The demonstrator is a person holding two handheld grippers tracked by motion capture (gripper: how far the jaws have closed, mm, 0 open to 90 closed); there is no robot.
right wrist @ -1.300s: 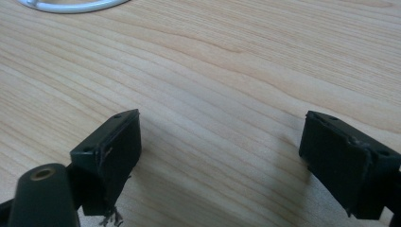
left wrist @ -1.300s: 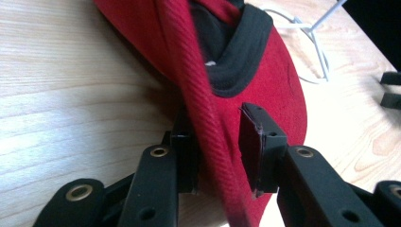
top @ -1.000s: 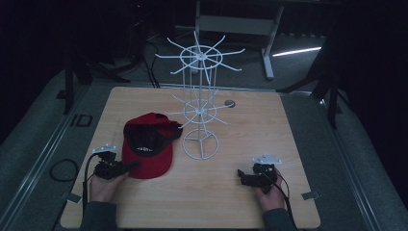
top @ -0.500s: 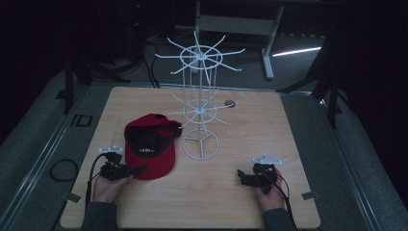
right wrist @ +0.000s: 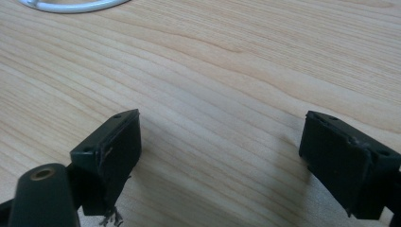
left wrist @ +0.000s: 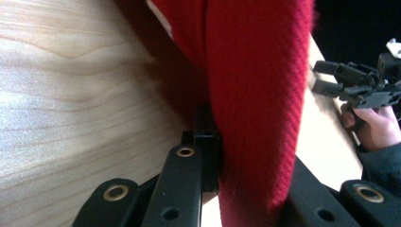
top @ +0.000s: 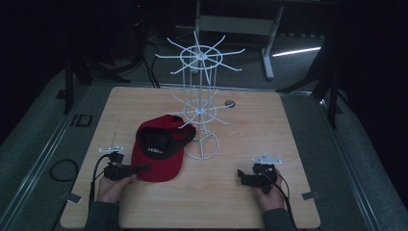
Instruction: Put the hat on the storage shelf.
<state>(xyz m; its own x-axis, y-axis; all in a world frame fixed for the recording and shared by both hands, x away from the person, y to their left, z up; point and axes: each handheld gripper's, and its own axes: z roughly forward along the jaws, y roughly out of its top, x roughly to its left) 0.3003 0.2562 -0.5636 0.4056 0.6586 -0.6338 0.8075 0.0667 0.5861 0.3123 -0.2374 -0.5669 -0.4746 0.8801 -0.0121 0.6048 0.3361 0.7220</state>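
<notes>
The left hand-held gripper (top: 142,168) lies low over the bench (top: 298,144), its jaws just closed and now clamped on the brim of the red cap (top: 161,149); in the left gripper view the red cloth (left wrist: 257,104) runs straight up between the two black jaws, pinched at the edge nearest the person. From that hand-held gripper the rest of the cap spreads away ahead, open side up with its dark lining showing, resting on the wood. Just beyond the cap, farther from the left hand-held gripper, stands the white wire rack (top: 200,106), its round base ring touching or nearly touching the crown; which, I cannot tell. The right hand-held gripper (top: 240,177) rests well apart from the cap, across the bench toward the person's other side, jaws standing wide apart with nothing but bare wood between them. In the right gripper view a curve of the rack's white base ring (right wrist: 71,5) shows ahead of those open jaws. A small dark round disc (top: 230,103) lies on the far part of the bench, past the rack.
</notes>
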